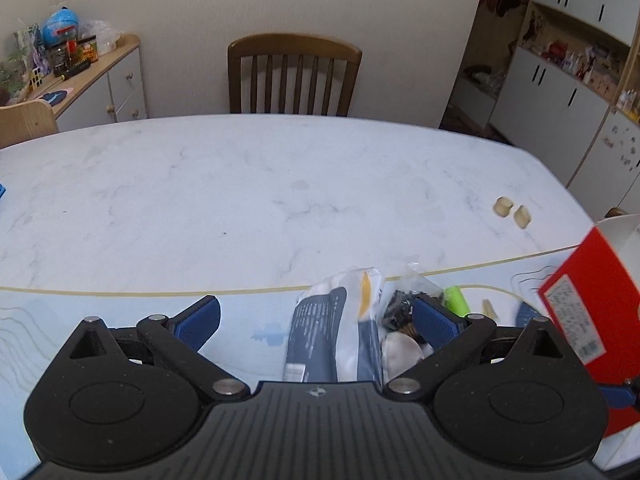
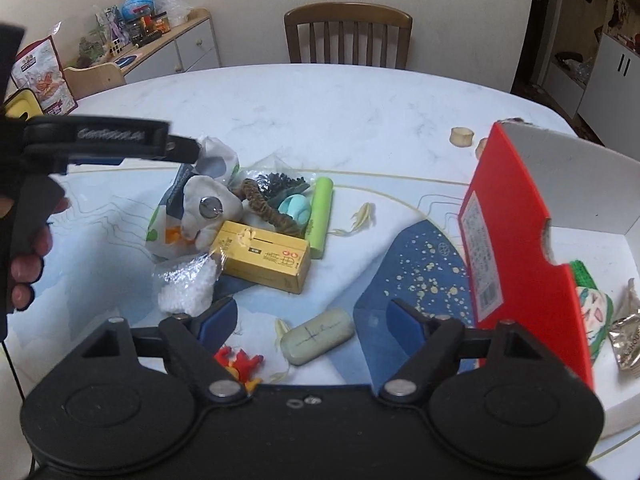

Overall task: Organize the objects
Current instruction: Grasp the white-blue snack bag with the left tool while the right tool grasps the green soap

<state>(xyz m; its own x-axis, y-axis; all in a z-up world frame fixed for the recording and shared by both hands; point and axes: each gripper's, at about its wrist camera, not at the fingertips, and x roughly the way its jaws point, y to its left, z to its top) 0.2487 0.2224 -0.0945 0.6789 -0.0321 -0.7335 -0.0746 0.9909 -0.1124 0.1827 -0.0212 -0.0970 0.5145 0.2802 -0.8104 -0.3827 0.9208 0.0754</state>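
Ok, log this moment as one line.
left gripper: open, over white-and-navy packet | right gripper: open, over pale green oblong case | red-sided cardboard box: open

A white marble-look table (image 2: 340,96) carries a pale blue printed mat (image 2: 100,232) over its near part, and two small wooden rings (image 1: 512,211) sit on the bare top beyond the mat's edge. On the mat lies a heap: a yellow carton (image 2: 266,256), a green cylinder (image 2: 322,216), a dark-printed pouch (image 1: 332,336), a bag of white pellets (image 2: 186,284) and a teal clip (image 2: 295,208). Nearer lie a pale oblong case (image 2: 318,336) and a red toy figure (image 2: 240,362); to the right stands an open red-and-white box (image 2: 508,216).
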